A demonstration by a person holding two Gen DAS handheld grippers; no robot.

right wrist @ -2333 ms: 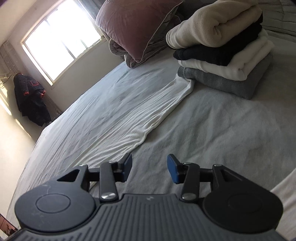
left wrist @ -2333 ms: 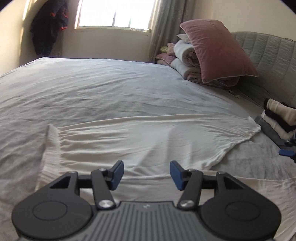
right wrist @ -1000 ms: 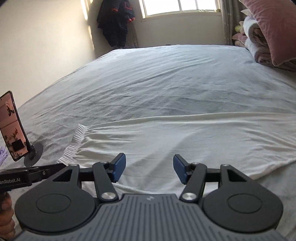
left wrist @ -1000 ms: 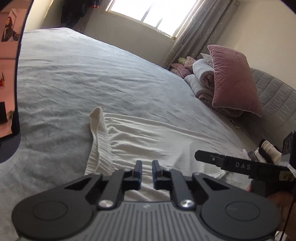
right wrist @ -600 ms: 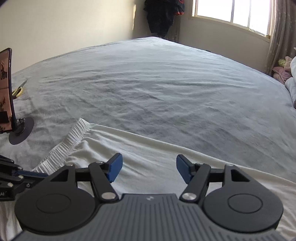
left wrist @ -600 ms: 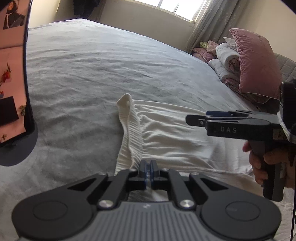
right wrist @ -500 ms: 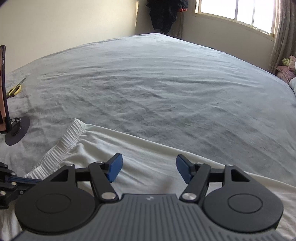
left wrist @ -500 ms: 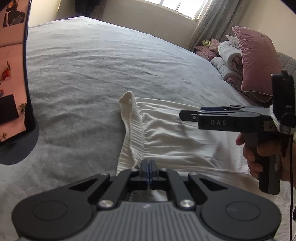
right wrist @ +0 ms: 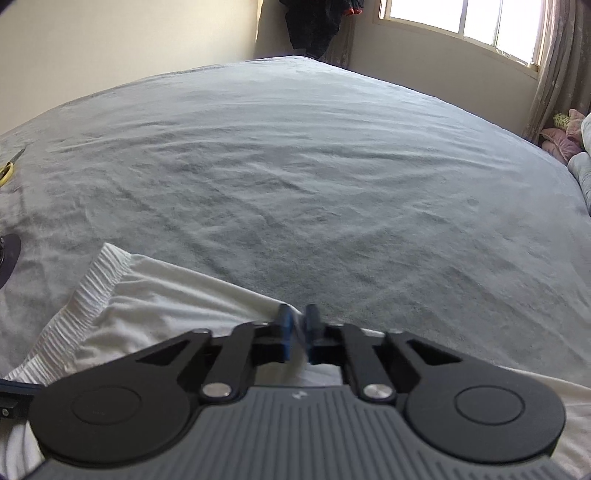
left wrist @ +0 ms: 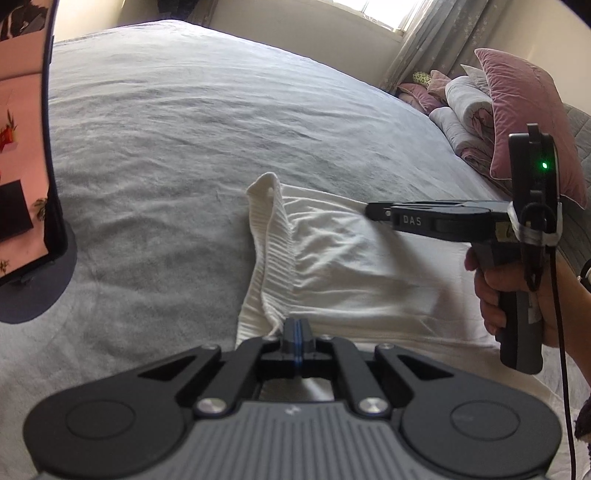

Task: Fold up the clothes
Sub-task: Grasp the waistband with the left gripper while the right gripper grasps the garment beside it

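Note:
White trousers with a ribbed elastic waistband lie flat on the grey bed. My left gripper is shut on the near end of the waistband. My right gripper is closed on the far edge of the white trousers, just right of the waistband, with cloth between its blue pads. The right gripper also shows side-on in the left wrist view, held by a hand.
A phone on a round stand is at the left. Pink pillows and rolled bedding lie at the head of the bed. Yellow-handled scissors lie at the far left. A dark jacket hangs by the window.
My right gripper has gone from wide open to closed on the trousers' far edge. My left gripper has stayed shut on the waistband.

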